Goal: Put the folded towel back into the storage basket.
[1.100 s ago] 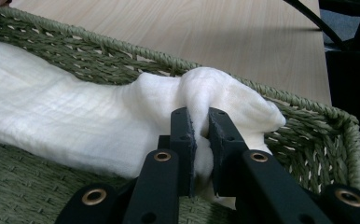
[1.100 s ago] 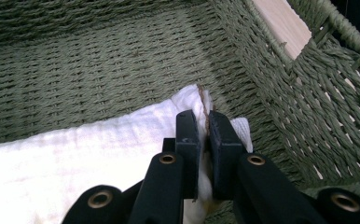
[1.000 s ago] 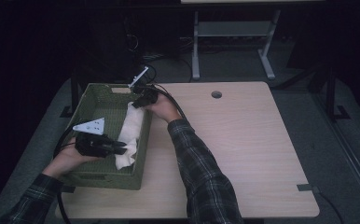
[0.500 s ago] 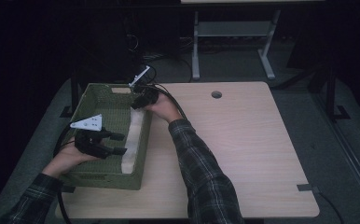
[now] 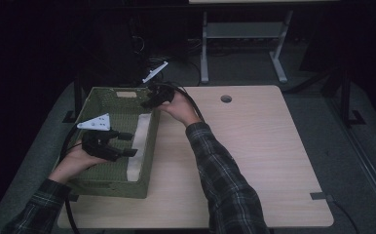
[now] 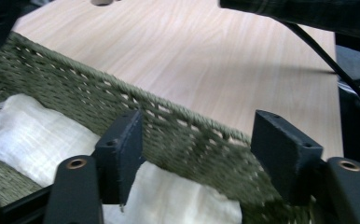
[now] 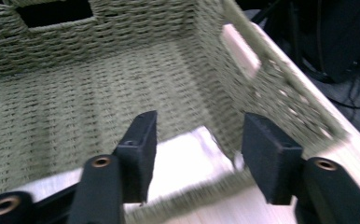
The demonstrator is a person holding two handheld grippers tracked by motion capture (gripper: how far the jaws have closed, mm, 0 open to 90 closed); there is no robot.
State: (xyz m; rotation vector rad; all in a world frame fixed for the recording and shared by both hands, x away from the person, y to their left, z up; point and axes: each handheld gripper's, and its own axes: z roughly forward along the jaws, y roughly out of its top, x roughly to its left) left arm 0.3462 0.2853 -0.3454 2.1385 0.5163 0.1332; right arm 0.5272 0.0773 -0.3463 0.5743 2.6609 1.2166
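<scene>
Dark floor rings your pale wood counter point(image 5: 254, 161), where no writing is readable. At nine o'clock, your green woven basket point(image 5: 109, 182) holds the white cloth point(image 5: 138, 146) along its three o'clock wall. Your left gripper point(image 5: 127, 144) and right gripper point(image 5: 146, 103) have just been opening; both stand spread, empty, above the cloth.

A light wooden table point(image 5: 254, 161) holds a green woven basket point(image 5: 149, 146) near its left edge. A small round hole point(image 5: 226, 99) sits by the far edge. It looks bare elsewhere.
</scene>
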